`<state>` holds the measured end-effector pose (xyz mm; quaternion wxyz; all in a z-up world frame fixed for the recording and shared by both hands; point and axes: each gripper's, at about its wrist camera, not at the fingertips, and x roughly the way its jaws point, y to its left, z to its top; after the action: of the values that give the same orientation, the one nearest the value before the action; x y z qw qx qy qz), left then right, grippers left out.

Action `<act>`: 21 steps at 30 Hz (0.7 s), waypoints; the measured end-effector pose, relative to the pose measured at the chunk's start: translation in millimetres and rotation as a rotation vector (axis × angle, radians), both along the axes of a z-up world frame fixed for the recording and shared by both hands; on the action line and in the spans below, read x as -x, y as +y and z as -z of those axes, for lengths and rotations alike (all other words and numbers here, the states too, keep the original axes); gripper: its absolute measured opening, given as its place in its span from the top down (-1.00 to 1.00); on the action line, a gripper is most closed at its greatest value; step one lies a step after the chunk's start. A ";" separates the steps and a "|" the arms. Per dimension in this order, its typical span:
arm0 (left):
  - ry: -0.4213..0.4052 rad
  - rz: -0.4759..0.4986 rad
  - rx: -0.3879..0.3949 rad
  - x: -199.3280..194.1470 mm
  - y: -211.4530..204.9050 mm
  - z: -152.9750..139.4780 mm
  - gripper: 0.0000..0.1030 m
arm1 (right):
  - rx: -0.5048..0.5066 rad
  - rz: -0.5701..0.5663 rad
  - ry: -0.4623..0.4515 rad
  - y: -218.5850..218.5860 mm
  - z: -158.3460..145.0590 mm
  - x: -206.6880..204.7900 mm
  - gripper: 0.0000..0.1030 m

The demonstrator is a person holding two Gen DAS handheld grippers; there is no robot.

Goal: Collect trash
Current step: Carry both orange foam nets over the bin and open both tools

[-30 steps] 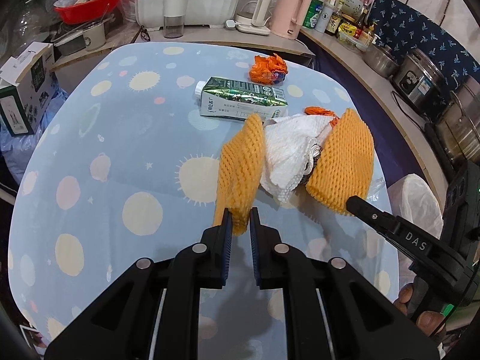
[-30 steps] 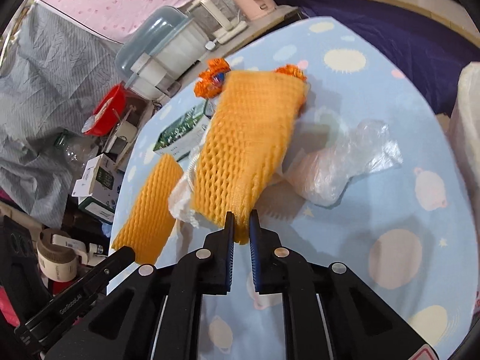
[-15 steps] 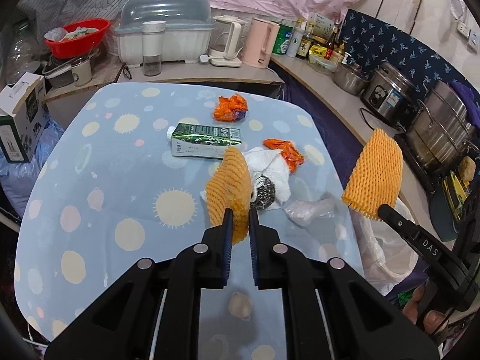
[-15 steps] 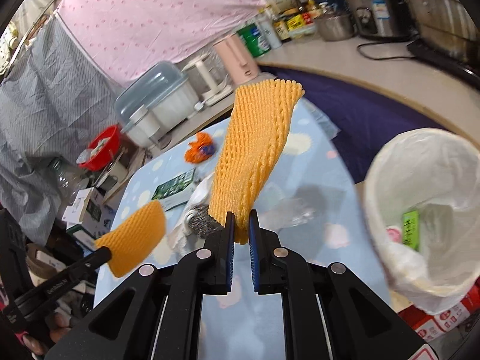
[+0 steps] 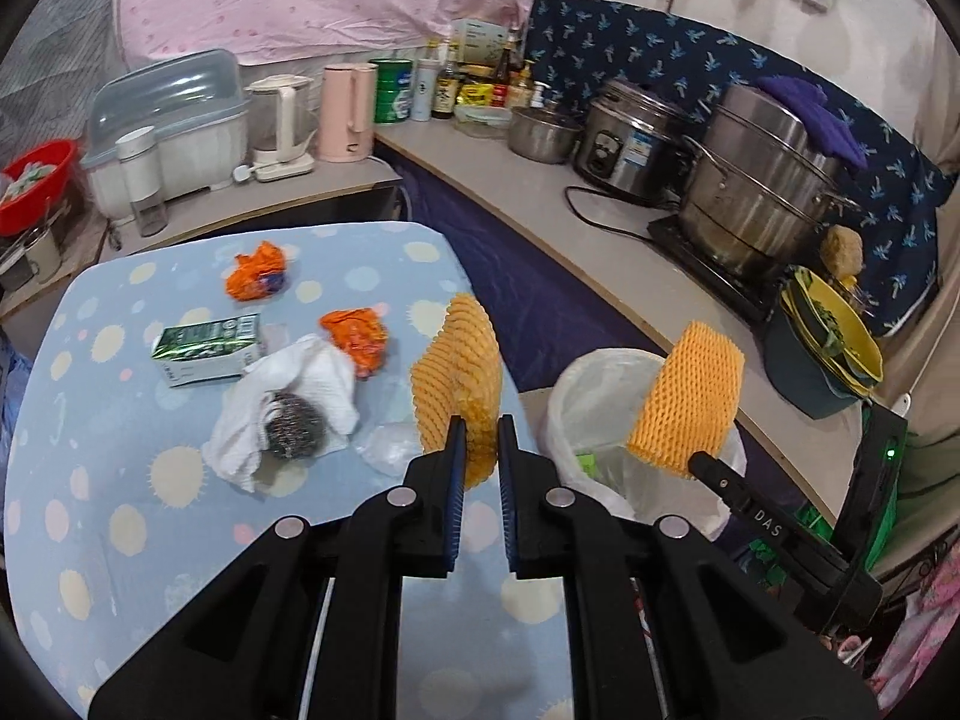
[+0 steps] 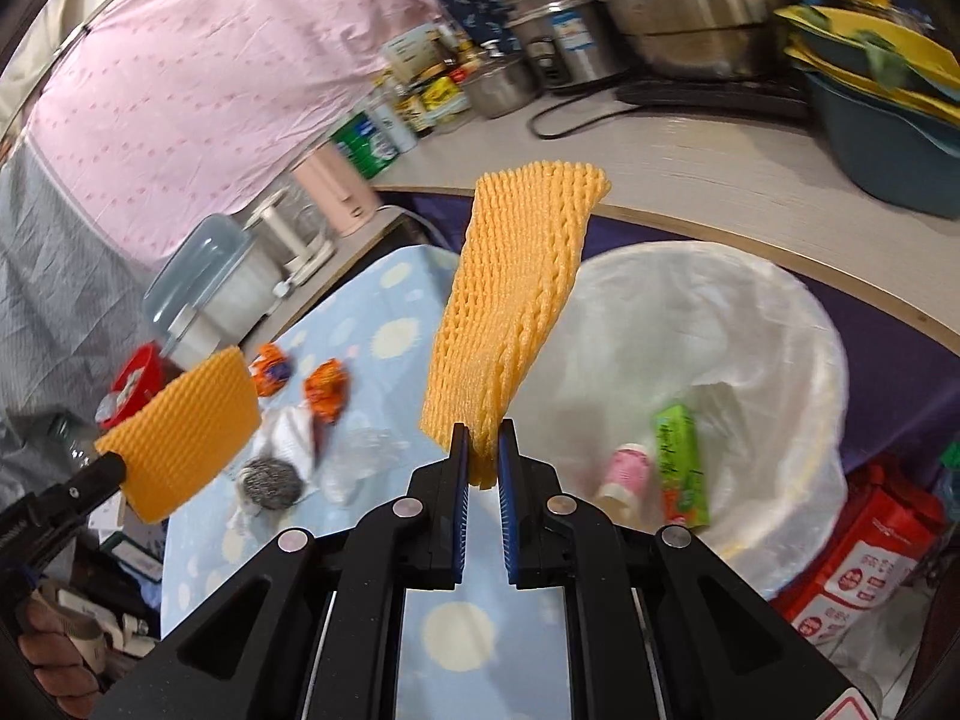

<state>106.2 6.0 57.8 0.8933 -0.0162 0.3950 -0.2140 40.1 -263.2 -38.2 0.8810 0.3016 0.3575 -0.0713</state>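
My left gripper (image 5: 477, 456) is shut on an orange foam net (image 5: 459, 378), held in the air above the table's right edge. My right gripper (image 6: 480, 462) is shut on a second orange foam net (image 6: 510, 312), held beside the white-lined trash bin (image 6: 774, 324); that net also shows over the bin in the left wrist view (image 5: 690, 402). The left gripper's net also shows in the right wrist view (image 6: 186, 420). On the blue spotted table (image 5: 120, 480) lie a green carton (image 5: 207, 348), a white cloth (image 5: 318, 378) with a steel scourer (image 5: 294, 432), two orange wrappers (image 5: 357, 336) and a clear plastic bag (image 5: 390, 450).
The bin holds a green pack (image 6: 678, 462) and a pink-capped item (image 6: 624, 468). A counter (image 5: 600, 240) with pots, a cooker, bottles and kettles runs behind and to the right. A red box (image 6: 864, 564) stands by the bin.
Both grippers lifted their foam nets off the table and swung right toward the bin. The right net now hangs at the bin's rim; the left net sits at the table's right edge.
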 end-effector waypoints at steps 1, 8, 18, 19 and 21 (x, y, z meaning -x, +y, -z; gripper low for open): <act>0.001 0.023 -0.002 0.5 -11.5 0.6 0.80 | -0.005 0.016 0.008 -7.5 3.4 4.0 0.81; 0.018 0.171 -0.013 5.5 -90.4 10.0 0.80 | -0.030 0.087 0.055 -46.1 29.4 22.3 0.81; 0.061 0.245 -0.067 0.0 -151.1 40.0 0.80 | -0.048 0.115 0.087 -61.9 49.1 26.5 0.81; 0.064 0.250 -0.074 -1.3 -154.5 42.8 0.80 | -0.047 0.117 0.089 -61.5 48.4 25.1 0.80; 0.067 0.251 -0.079 -4.1 -161.2 47.5 0.79 | -0.048 0.120 0.093 -63.3 48.8 23.8 0.72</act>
<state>110.3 -155.2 10.3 0.8458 0.0614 0.4316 -0.3075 16.3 -326.5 -87.0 0.8503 0.3397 0.3807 -0.1294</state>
